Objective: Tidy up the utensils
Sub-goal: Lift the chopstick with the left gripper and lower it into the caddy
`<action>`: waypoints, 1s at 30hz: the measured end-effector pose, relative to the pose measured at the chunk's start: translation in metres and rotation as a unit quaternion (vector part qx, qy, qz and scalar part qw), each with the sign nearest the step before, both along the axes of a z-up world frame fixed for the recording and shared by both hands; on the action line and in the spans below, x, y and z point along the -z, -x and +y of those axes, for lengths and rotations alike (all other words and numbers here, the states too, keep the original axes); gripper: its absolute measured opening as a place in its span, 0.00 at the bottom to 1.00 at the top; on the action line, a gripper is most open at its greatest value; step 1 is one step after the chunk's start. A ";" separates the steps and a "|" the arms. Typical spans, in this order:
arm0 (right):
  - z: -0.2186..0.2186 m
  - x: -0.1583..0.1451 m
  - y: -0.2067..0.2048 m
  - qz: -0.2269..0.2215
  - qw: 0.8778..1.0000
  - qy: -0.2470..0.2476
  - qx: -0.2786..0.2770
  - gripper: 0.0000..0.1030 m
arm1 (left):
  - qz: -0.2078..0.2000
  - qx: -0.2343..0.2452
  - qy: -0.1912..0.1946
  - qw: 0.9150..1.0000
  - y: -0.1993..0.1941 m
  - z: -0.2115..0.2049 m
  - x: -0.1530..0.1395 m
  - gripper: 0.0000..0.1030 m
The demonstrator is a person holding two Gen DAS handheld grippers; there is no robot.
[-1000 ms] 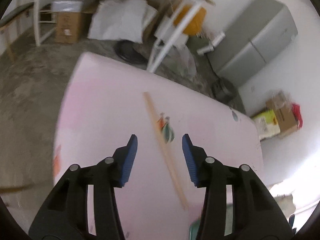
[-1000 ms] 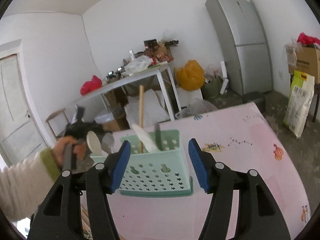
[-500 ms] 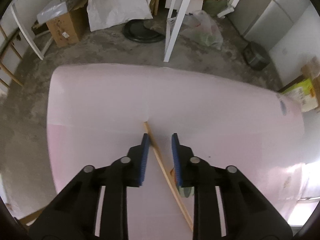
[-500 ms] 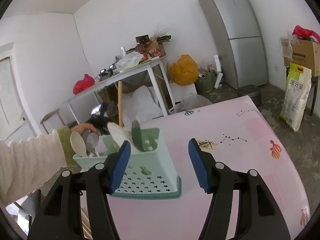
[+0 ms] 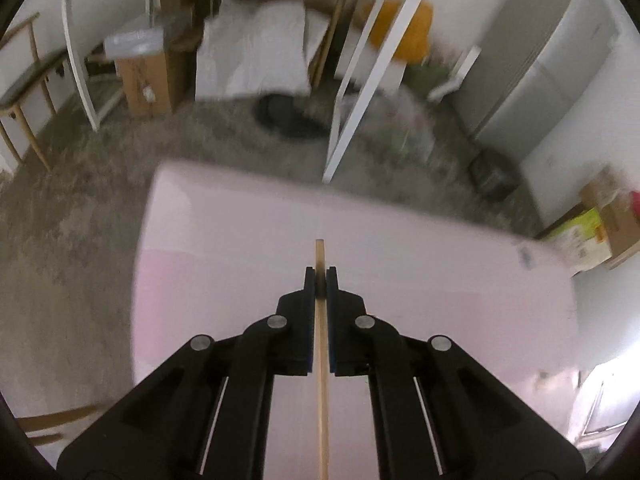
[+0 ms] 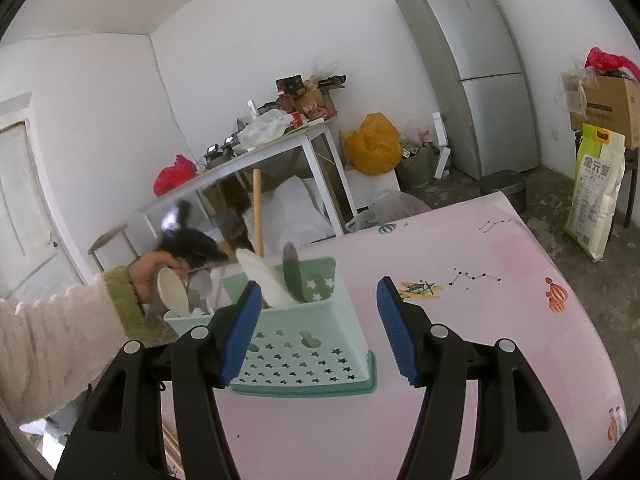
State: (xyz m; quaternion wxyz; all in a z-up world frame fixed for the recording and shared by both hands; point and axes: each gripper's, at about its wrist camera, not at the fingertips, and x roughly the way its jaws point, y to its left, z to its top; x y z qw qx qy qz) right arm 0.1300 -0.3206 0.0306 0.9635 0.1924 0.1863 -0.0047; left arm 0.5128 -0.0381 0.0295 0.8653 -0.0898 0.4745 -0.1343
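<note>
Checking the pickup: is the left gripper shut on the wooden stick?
Shut on it. The left gripper has just closed; its pads pinch the wooden stick.

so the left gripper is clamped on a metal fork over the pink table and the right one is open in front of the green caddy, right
Not quite. In the left wrist view the left gripper is shut on a thin wooden stick, probably a chopstick, not a metal fork. The rest holds: it is over the pink table, and the right wrist view shows the right gripper open in front of the green caddy.
</note>
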 end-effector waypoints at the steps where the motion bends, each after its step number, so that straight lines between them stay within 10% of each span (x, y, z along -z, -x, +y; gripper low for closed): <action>1: 0.001 -0.001 0.002 -0.001 1.000 0.000 -0.002 0.57 | -0.024 0.001 0.009 1.000 0.013 0.008 -0.018 0.03; 6: 0.014 -0.011 0.013 -0.016 1.000 -0.005 -0.015 0.57 | -0.153 0.006 0.049 0.987 0.090 0.037 -0.112 0.03; 12: 0.036 -0.024 0.032 -0.031 0.999 -0.005 -0.032 0.57 | -0.310 0.015 0.102 0.945 0.192 0.047 -0.227 0.03; 16: 0.050 -0.033 0.048 -0.041 0.999 0.001 -0.036 0.57 | -0.344 0.052 0.149 0.926 0.238 0.029 -0.268 0.03; 21: 0.054 -0.039 0.072 -0.050 0.998 0.005 -0.031 0.57 | -0.361 0.083 0.135 0.919 0.276 -0.011 -0.265 0.03; 30: 0.036 -0.034 0.102 -0.045 0.999 -0.010 -0.015 0.57 | -0.321 0.110 0.099 0.936 0.294 -0.056 -0.207 0.03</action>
